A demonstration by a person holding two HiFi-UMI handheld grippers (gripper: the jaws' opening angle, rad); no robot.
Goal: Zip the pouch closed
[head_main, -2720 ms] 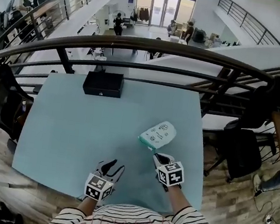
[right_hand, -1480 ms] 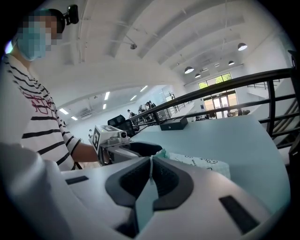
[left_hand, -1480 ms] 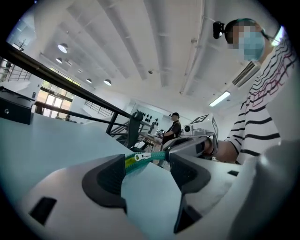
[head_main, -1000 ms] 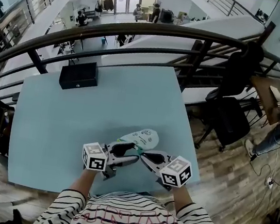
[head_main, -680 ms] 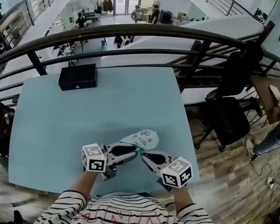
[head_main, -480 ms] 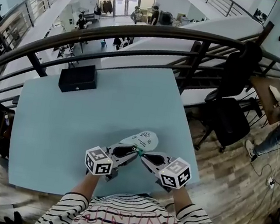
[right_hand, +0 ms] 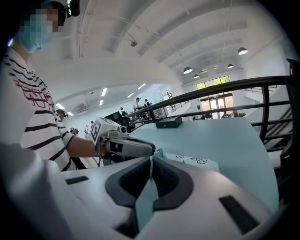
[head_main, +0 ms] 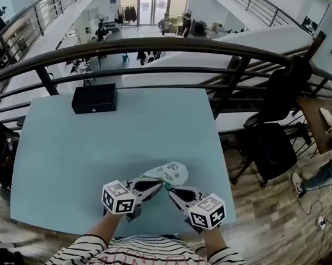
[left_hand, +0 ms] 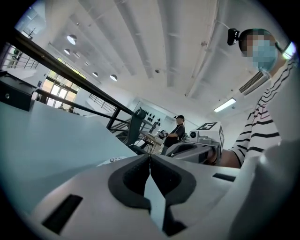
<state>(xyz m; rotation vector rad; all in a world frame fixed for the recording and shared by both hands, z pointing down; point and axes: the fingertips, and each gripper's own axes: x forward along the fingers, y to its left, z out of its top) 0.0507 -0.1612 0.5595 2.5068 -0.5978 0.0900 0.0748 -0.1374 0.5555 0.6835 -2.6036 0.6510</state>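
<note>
Lying near the front edge of the table [head_main: 90, 142], the pouch [head_main: 169, 174] is stretched away to the far right from both tongs. Its near teal end is pinched by the right gripper [head_main: 173, 190], and the left gripper [head_main: 157, 186] has just been closed beside it (whether on the zip pull cannot be told).

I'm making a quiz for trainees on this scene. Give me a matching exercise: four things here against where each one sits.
Things:
1 pouch
2 black box
3 chair
4 railing

Places:
a far left of the table
b on the wood floor, right of the table
c curving past the table's far edge
d by the table's near edge

Pairs: 1-d; 2-a; 3-b; 4-c
</note>
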